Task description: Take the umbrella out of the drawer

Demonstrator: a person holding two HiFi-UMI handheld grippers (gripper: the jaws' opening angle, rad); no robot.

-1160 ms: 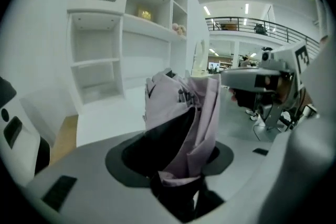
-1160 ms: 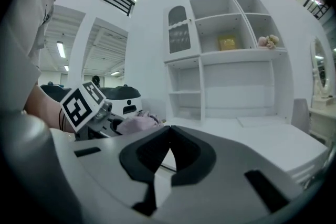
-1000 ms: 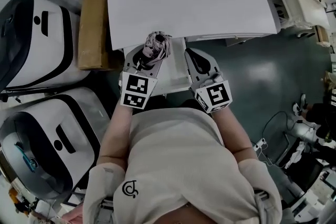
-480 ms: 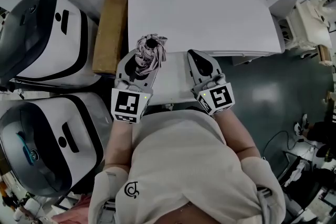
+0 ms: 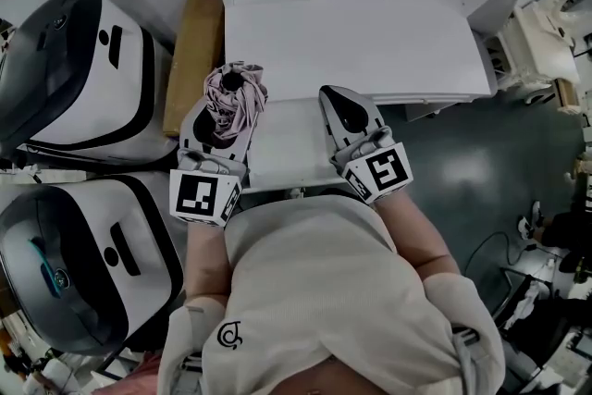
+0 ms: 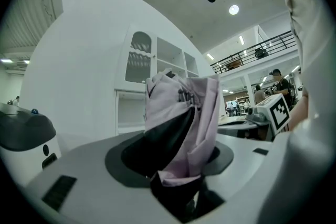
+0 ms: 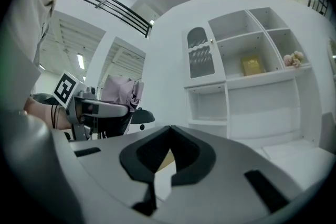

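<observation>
Drawer (image 5: pixel 287 153): pulled out from under the white bench (image 5: pixel 370 42), towards the person; the part of its inside that shows is plain white.
Left gripper (image 5: pixel 222 120): fingers (image 6: pixel 131 157) part-way apart, clamped on the folded lilac umbrella (image 5: pixel 236 88); the fabric bunches out above them.
Umbrella: upright in the left grip, at 10 o'clock from the drawer's centre, over its left edge, not lying in it.
Right gripper (image 5: pixel 340 102): at 2 o'clock from the drawer's centre; fingers (image 7: pixel 194 152) meet at the tips, nothing between them.
Shelf unit (image 7: pixel 227 81): at 12 o'clock behind the bench; one upper compartment holds a yellow item (image 7: pixel 252 65), the next to its right a small plush toy (image 7: pixel 292 59).
Brown box (image 5: pixel 194 51): just beside the bench at 9 o'clock; contents not visible.
</observation>
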